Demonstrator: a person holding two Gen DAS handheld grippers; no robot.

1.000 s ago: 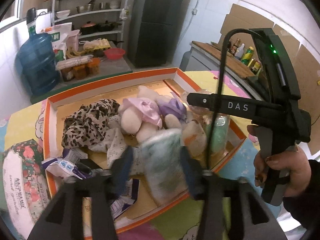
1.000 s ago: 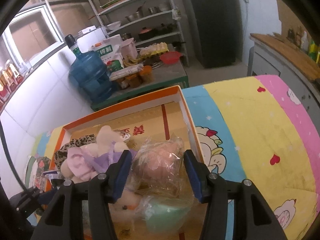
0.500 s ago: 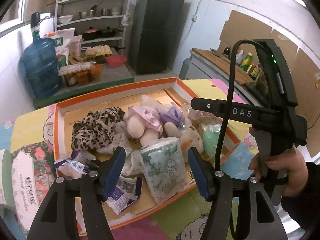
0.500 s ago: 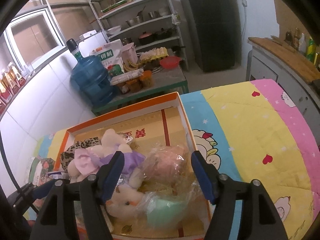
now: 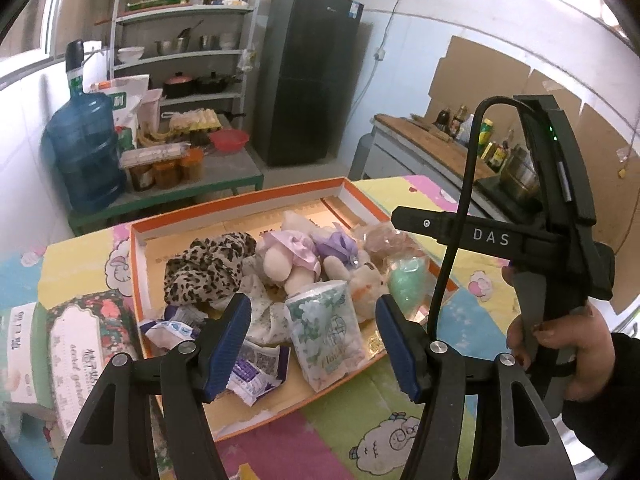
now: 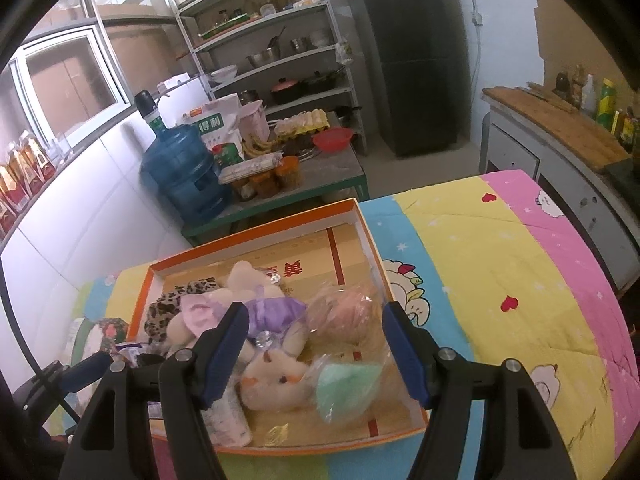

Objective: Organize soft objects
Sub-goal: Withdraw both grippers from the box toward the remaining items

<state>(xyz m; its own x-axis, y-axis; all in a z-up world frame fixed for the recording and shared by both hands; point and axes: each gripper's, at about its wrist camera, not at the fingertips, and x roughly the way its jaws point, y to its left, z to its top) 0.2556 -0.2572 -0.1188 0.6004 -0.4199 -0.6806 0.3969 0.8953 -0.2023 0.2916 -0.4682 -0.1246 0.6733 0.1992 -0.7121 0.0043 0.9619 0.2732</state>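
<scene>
Both grippers have backed up and away from the orange tray (image 5: 136,264) vs. 1 s ago: left gripper (image 5: 312,344) then had its pads around the tissue pack (image 5: 326,330), right gripper (image 6: 316,354) framed the pink bagged item (image 6: 346,316). Now both sets of jaws stand spread w/ nothing between the pads; both items lie free in the tray.

Location of task items: all soft goods sit inside the tray, on the cartoon-print blanket (image 6: 500,280). Tissue pack rests at the near rim, tilted, one corner close to the edge.

Risks (judgement):
- Tissue pack near the rim may slide off if a finger or the cable (image 5: 452,248) brushes it
- Loose plastic on the pink bag and green bagged item (image 6: 346,380) may snag on a pad and drag the item out
- Grippers work close together; right gripper body (image 5: 560,248) crosses the left view, so a collision is possible on the next reach
- Plush toys overlap; pulling one may shift its neighbours

Count, as visible:
- Tray: 1
- Leopard-print cloth (image 5: 208,268): 1
- Plush toys: 3 (pink-dressed (image 5: 286,260), purple-dressed (image 6: 272,310), small cream one (image 6: 274,378))
- Bagged items: 2
- Tissue pack: 1
- Small blue-white wrappers (image 5: 172,328) at the near left: approx. 2–3, cannot tell exactly
- Floral cloth (image 5: 264,312) under the pile: 1, partly hidden
</scene>
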